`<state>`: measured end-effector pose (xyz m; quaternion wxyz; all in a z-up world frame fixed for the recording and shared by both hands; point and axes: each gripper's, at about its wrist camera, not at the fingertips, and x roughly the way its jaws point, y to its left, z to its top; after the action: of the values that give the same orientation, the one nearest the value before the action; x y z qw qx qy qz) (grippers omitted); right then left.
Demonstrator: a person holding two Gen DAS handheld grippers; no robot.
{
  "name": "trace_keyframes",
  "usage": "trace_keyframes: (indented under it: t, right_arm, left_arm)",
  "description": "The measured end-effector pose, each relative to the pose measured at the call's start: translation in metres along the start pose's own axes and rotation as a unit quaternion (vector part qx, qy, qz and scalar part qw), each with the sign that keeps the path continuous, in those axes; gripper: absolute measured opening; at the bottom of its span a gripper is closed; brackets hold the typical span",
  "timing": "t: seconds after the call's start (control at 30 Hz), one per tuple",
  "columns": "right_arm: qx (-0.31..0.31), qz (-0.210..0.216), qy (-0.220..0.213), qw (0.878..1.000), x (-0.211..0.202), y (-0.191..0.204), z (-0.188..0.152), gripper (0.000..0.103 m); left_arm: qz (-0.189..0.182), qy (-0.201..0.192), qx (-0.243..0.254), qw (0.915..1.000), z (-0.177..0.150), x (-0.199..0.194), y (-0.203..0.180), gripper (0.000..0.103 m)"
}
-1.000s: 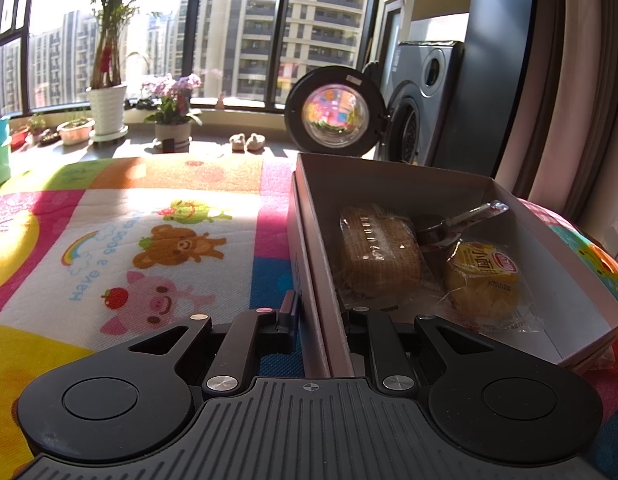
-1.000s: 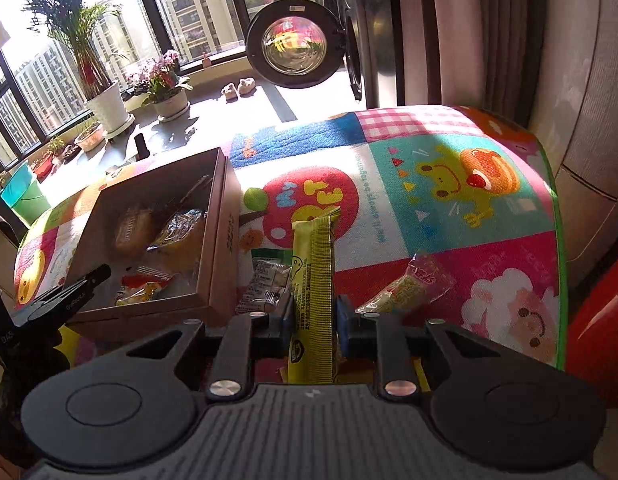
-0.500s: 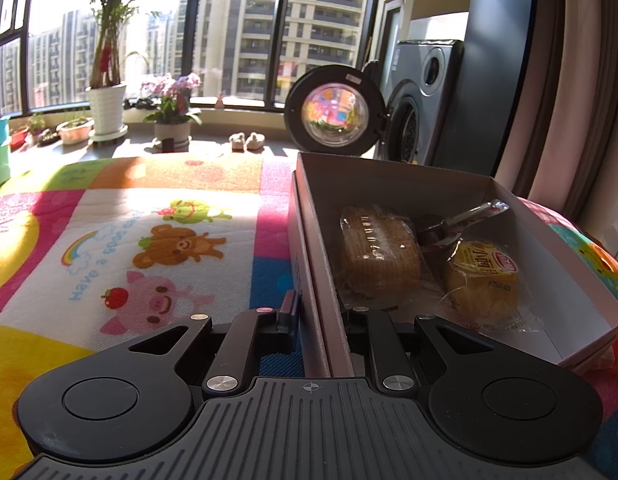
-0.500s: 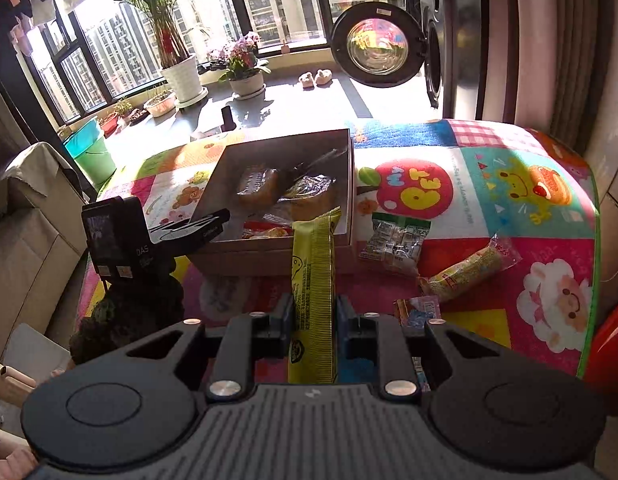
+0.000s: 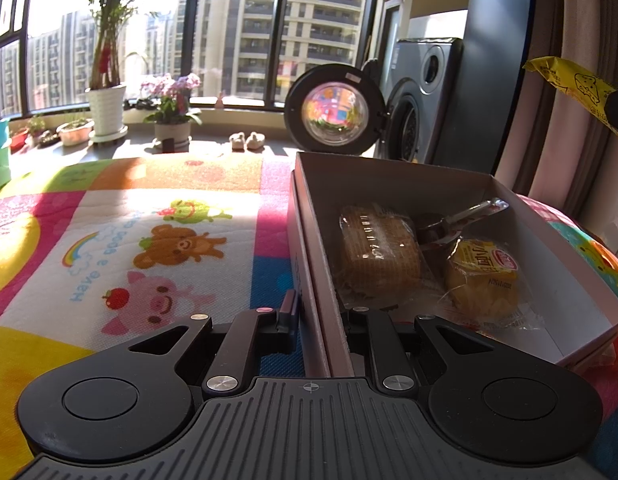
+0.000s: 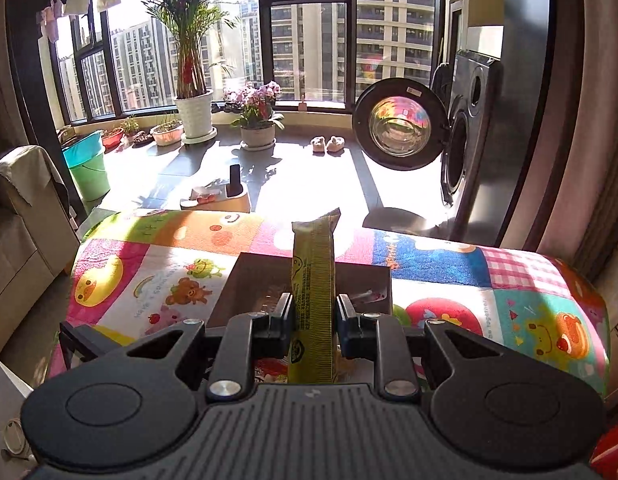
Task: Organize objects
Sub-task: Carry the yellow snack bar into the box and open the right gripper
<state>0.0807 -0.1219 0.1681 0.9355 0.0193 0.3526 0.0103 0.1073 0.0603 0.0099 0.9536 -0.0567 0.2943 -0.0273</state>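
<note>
My left hand-held gripper (image 5: pixel 320 320) hides the near end of the box wall (image 5: pixel 309 264) it straddles. In the right wrist view the yellow packet (image 6: pixel 313 304) and my right hand-held gripper (image 6: pixel 313 320) cover most of the box's inside, so its contents are unreadable there. The packet's print is too small to read.

The right hand-held gripper (image 6: pixel 313 316) clamps a yellow snack packet (image 6: pixel 313 280) above the box (image 6: pixel 373 280).
</note>
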Motion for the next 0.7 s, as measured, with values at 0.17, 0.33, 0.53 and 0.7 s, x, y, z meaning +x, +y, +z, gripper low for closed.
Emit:
trace_keyframes:
  t: [0.17, 0.33, 0.53, 0.7]
  right_arm:
    - [0.012, -0.041, 0.025, 0.999, 0.042, -0.013, -0.011, 0.022]
    - [0.015, -0.052, 0.028, 0.998, 0.055, -0.020, -0.017, 0.029]
    - [0.008, -0.044, 0.025, 0.999, 0.047, -0.021, -0.024, 0.040]
    - [-0.006, -0.051, 0.026, 0.998, 0.034, -0.032, -0.043, 0.050]
  left_arm:
    - [0.000, 0.000, 0.000, 1.0000, 0.000, 0.000, 0.000, 0.017]
    - [-0.001, 0.000, 0.000, 1.0000, 0.000, 0.000, 0.000, 0.017]
    - [-0.001, -0.001, 0.000, 1.0000, 0.000, 0.000, 0.001, 0.017]
    - [-0.001, 0.000, 0.000, 1.0000, 0.000, 0.000, 0.001, 0.017]
